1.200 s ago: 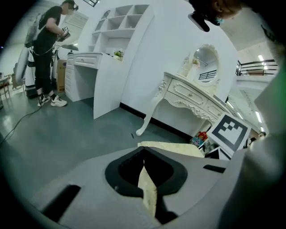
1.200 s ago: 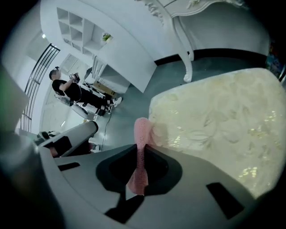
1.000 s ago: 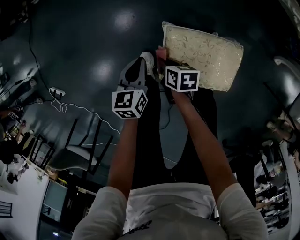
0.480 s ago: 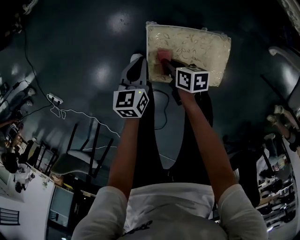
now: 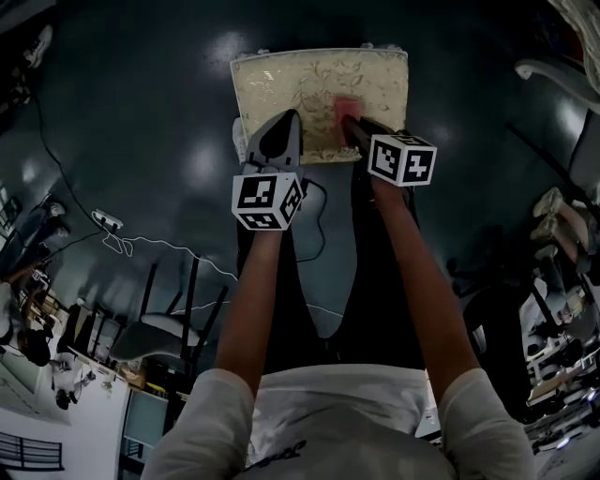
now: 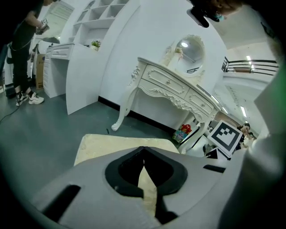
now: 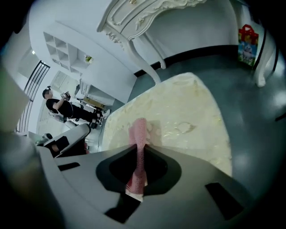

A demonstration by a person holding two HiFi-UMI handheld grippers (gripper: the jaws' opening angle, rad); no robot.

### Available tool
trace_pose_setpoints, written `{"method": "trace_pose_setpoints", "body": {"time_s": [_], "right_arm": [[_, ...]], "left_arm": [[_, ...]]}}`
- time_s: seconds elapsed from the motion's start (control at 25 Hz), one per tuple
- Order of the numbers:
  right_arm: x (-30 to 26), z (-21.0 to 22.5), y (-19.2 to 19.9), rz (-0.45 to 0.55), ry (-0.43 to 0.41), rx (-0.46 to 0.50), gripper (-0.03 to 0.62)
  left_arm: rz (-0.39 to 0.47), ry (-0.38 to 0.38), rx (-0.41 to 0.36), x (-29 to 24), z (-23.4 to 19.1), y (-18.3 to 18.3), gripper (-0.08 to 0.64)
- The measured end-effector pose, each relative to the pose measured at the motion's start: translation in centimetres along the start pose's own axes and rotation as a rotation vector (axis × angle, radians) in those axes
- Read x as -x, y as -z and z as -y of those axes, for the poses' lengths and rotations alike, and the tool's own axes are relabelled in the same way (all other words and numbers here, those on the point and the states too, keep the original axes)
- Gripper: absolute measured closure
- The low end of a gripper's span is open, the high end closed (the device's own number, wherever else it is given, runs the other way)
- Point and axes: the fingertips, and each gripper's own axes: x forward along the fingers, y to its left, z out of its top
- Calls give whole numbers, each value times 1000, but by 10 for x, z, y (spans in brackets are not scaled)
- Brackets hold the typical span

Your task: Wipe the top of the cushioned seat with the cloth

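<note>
**Grey floor (image 5: 141, 112), cream seat (image 5: 281, 84), pink cloth (image 7: 138, 152) on top**

Two bare forearms reach down from a white shirt, each hand carrying a gripper with a marker cube. The right gripper (image 7: 139, 166) has its jaws pinched on the cloth. The fabric runs up between them as a narrow dotted strip, and its free end meets the seat top. From the head view the cloth sits right of the seat's middle, near the front edge.

The left gripper (image 6: 144, 166) has its jaws pressed together, with nothing clamped between them. It hangs over the front left part of the seat; whether it touches the fabric cannot be told.

The seat is a rectangular cushion with a pale leaf pattern, lying flat just ahead of the person's legs.

Just beyond it stands a carved white dressing table (image 6: 170, 85) on curved legs, with an oval mirror (image 6: 187, 47) on top. A small colourful bag (image 6: 183, 133) rests by one of its legs. Farther along the wall are white shelves (image 6: 96, 9) over a counter, and a person in dark clothes (image 7: 62, 107) stands there, well apart from the seat.
</note>
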Motion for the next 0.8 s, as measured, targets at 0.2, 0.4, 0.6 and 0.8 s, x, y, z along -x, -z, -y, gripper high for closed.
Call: {"method": "trace_pose_setpoints", "body": {"time_s": [0.2, 0.4, 0.6, 0.8], "right_arm": [[39, 46, -7, 49, 119, 13, 561], [65, 81, -14, 123, 264, 43, 563], [74, 107, -15, 97, 397, 69, 565], [64, 141, -12, 53, 423, 11, 566]], "left_arm": [[-17, 69, -44, -20, 44, 4, 545], [-20, 115, -70, -38, 79, 11, 546], [-25, 119, -68, -35, 88, 15, 546], [-37, 97, -49, -33, 74, 22, 546]]}}
